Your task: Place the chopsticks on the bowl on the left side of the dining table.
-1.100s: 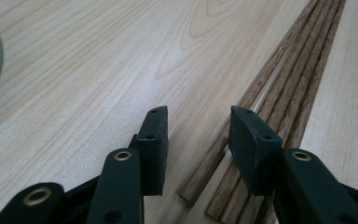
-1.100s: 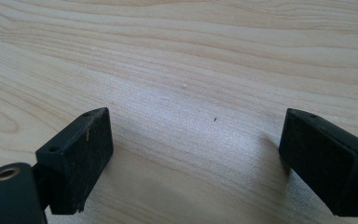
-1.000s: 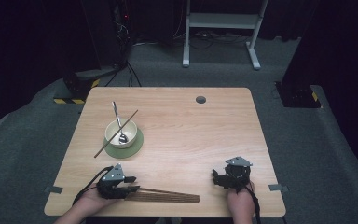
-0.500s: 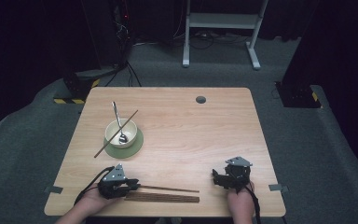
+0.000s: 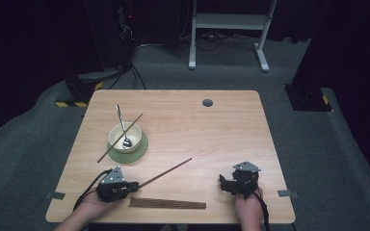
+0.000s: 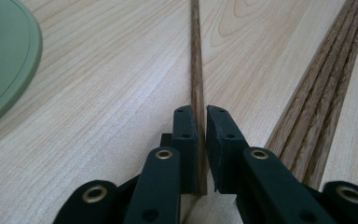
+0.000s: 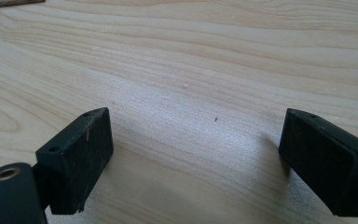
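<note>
While closing, left gripper (image 6: 202,116) pinching one chopstick (image 5: 166,172), likely to carry over to bowl (image 5: 124,138). Right gripper (image 7: 193,158) wide open, holding nothing.

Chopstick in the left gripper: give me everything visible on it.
The chopstick is a thin, straight, dark-brown stick with visible wood grain, tapering slightly toward its far end. The left gripper is shut on its near end; the jaws have just been closing on it. In the high view it angles up and right from the gripper over the table, apart from the remaining chopsticks lying flat near the front edge. Whether its far tip touches the table is unclear.
</note>
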Motion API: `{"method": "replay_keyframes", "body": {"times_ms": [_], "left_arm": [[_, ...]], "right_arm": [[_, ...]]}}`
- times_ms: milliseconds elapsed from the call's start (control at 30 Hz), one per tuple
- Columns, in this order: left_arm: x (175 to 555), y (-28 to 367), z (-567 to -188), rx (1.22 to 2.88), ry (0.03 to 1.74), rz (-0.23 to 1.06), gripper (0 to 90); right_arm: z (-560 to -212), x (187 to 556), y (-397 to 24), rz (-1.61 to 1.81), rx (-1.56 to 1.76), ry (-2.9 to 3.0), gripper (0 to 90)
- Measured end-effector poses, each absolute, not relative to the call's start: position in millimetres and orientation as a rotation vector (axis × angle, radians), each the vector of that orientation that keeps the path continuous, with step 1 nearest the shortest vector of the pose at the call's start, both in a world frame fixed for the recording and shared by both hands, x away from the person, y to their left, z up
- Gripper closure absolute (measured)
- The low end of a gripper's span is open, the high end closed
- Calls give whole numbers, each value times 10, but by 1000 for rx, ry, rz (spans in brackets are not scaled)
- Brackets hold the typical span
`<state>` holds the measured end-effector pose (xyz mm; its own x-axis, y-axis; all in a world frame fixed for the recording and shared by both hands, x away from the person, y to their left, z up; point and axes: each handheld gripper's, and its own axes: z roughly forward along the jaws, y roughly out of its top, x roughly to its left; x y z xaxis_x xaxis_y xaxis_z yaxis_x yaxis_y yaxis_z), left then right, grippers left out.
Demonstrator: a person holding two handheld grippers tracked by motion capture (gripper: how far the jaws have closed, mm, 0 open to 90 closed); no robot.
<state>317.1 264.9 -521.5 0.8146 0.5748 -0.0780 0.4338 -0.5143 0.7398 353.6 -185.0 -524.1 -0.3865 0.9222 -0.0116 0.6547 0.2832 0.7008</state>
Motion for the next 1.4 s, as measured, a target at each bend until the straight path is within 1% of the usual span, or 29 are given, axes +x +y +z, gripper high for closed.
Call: {"method": "replay_keyframes", "body": {"times_ms": [133, 233, 300, 367, 467, 600, 933, 1133, 1400], "left_arm": [[3161, 2586, -5217, 2190, 750, 262, 736], [3139, 2524, -5223, 2204, 731, 323, 664], [3141, 2514, -5224, 2202, 739, 332, 663], [3149, 2526, -5226, 2195, 749, 326, 676], [3155, 2549, -5236, 2180, 756, 327, 722], [3150, 2552, -5244, 2184, 731, 345, 735], [3149, 2546, -5248, 2182, 728, 354, 829], [3184, 2578, -5232, 2154, 778, 309, 837], [3177, 2665, -5110, 2067, 794, 349, 839]], "right_arm": [[-5241, 3536, -1849, 866, 1418, 2142, 96], [-5241, 3536, -1849, 865, 1417, 2142, 96], [-5241, 3536, -1849, 865, 1417, 2141, 96], [-5241, 3536, -1849, 866, 1418, 2142, 96], [-5241, 3534, -1848, 865, 1420, 2141, 96], [-5241, 3532, -1847, 865, 1417, 2142, 97], [-5241, 3529, -1844, 864, 1419, 2142, 96], [-5240, 3530, -1844, 865, 1418, 2143, 96], [-5240, 3530, -1844, 865, 1418, 2143, 96]]}}
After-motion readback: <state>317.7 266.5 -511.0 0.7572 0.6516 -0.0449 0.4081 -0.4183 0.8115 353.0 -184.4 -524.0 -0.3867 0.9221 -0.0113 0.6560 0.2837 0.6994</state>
